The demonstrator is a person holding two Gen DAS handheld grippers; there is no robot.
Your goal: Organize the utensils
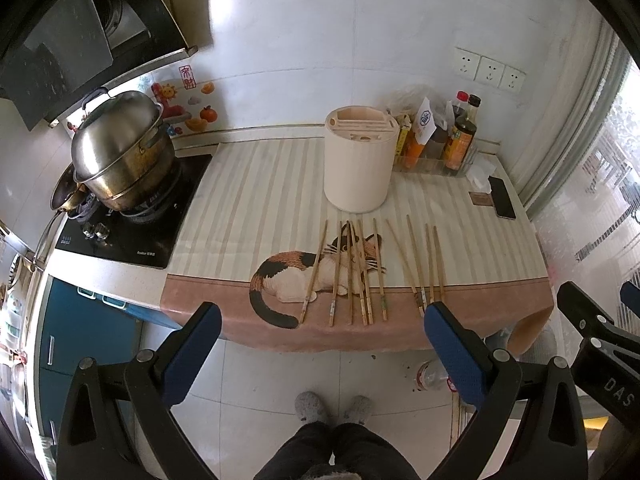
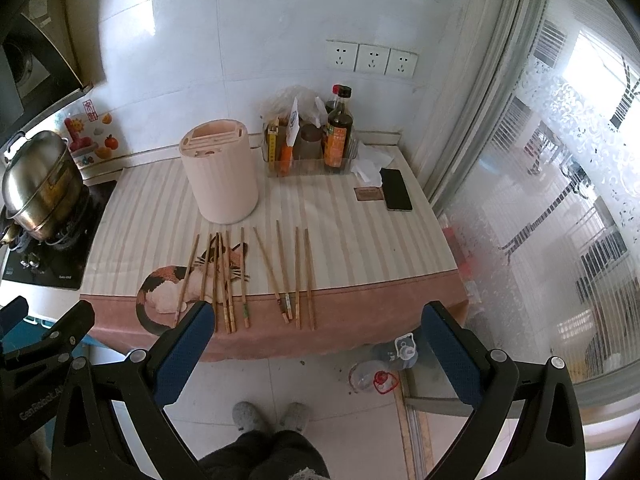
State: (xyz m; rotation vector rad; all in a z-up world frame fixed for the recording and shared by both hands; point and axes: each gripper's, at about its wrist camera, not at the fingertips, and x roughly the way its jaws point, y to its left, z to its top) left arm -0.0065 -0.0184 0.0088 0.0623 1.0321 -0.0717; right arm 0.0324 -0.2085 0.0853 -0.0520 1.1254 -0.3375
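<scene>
Several wooden chopsticks lie in a row on the cat-print cloth near the counter's front edge: a left group (image 1: 352, 272) (image 2: 222, 280) and a right group (image 1: 422, 264) (image 2: 290, 276). A cream slotted utensil holder (image 1: 358, 160) (image 2: 220, 172) stands upright behind them. My left gripper (image 1: 320, 344) is open and empty, held back from the counter's front edge. My right gripper (image 2: 320, 344) is open and empty, also in front of the counter. The right gripper shows at the left wrist view's right edge (image 1: 600, 332).
A steel pot (image 1: 120, 152) sits on the black stove (image 1: 128, 232) at left. Sauce bottles and packets (image 2: 320, 140) stand at the back right, with a phone (image 2: 396, 190) beside them. Plastic bottles (image 2: 384, 368) lie on the floor below; the person's feet are there too.
</scene>
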